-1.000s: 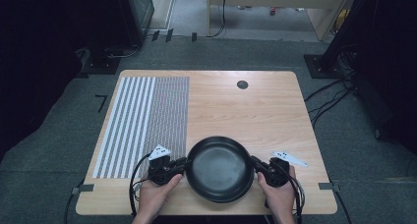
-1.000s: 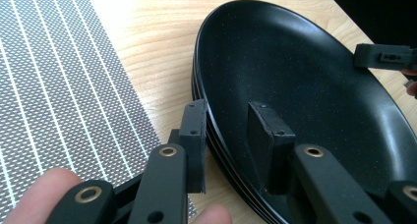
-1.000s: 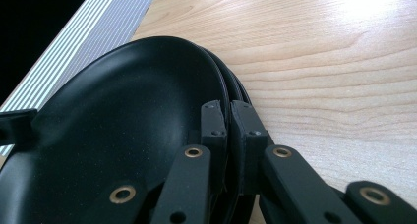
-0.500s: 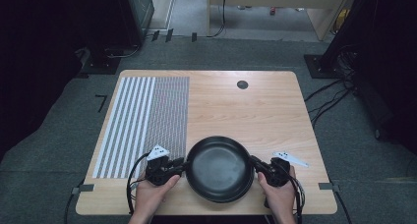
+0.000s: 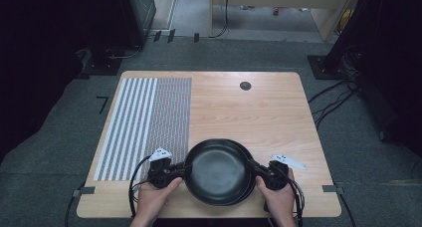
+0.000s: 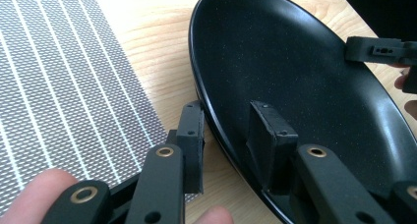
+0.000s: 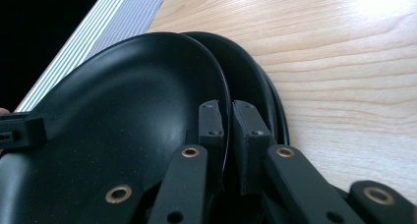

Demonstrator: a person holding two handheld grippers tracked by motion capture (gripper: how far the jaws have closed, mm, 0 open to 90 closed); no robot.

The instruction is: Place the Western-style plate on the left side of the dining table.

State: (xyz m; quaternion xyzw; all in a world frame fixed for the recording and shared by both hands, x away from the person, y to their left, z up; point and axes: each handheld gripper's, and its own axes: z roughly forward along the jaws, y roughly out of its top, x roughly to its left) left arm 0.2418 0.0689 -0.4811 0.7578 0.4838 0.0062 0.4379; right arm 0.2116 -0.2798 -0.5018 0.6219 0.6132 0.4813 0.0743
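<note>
Two black plates are stacked near the front edge of the worktop [image 5: 278,112], just right of the striped mat [image 5: 144,122]. The top plate [image 5: 216,171] is held from both sides; the lower plate [image 5: 249,160] shows beneath it, offset toward the far right.

Right gripper [image 7: 227,117]: jaws together, clamped on the rim of the top plate, one jaw inside the rim and one outside. The lower plate [image 7: 255,81] lies just beyond the outer jaw.

Left gripper [image 6: 231,123]: jaws astride the opposite rim of the top plate [image 6: 295,62] and have just been closing. A gap shows between the outer jaw and the rim, so the grip on this side appears not yet firm.

Risks from here, as a judgement:
- Lifting before the left jaws seat would load the right side alone; the glossy rim could slip and the plate tilt or drop
- The right outer jaw sits close to the lower plate and could drag it toward the worktop edge
- Uneven lift between hands could twist the plate out of either grip
</note>
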